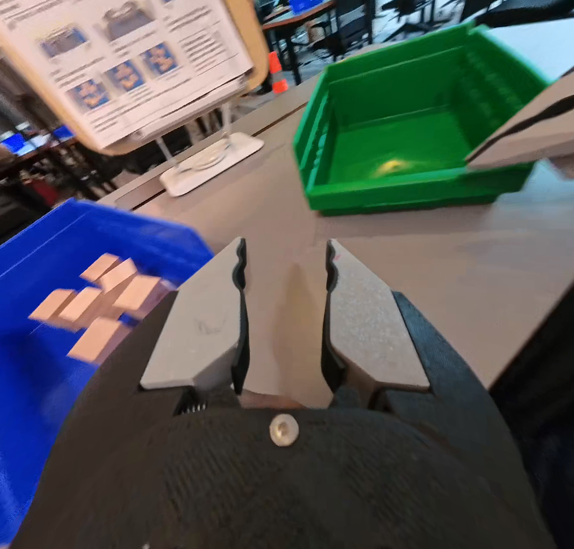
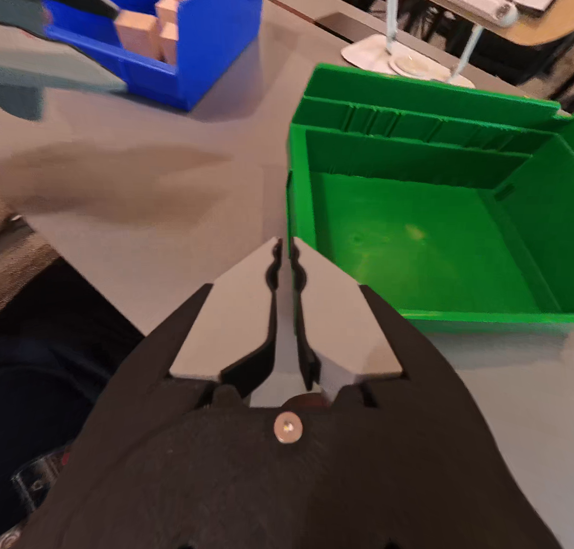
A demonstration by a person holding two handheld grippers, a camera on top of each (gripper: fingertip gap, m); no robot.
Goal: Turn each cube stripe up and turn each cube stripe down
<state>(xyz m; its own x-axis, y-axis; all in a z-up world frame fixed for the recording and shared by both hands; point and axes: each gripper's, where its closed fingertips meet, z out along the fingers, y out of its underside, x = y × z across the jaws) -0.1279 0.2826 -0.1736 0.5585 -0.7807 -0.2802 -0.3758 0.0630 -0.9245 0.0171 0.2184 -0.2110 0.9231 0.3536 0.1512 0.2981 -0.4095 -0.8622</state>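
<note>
- The wooden cubes (image 1: 93,301) in the blue bin (image 1: 46,254) are motion-blurred; no stripe can be made out.
- The blue bin is cut off at the left edge.
- The instruction sheet (image 1: 124,46) is blurred.
- The green bin (image 2: 435,223) runs off the right edge.

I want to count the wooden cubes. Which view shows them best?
The left wrist view: it looks down into the blue bin at the wooden cubes, though blurred. The right wrist view shows only a few through the bin's open front.
</note>
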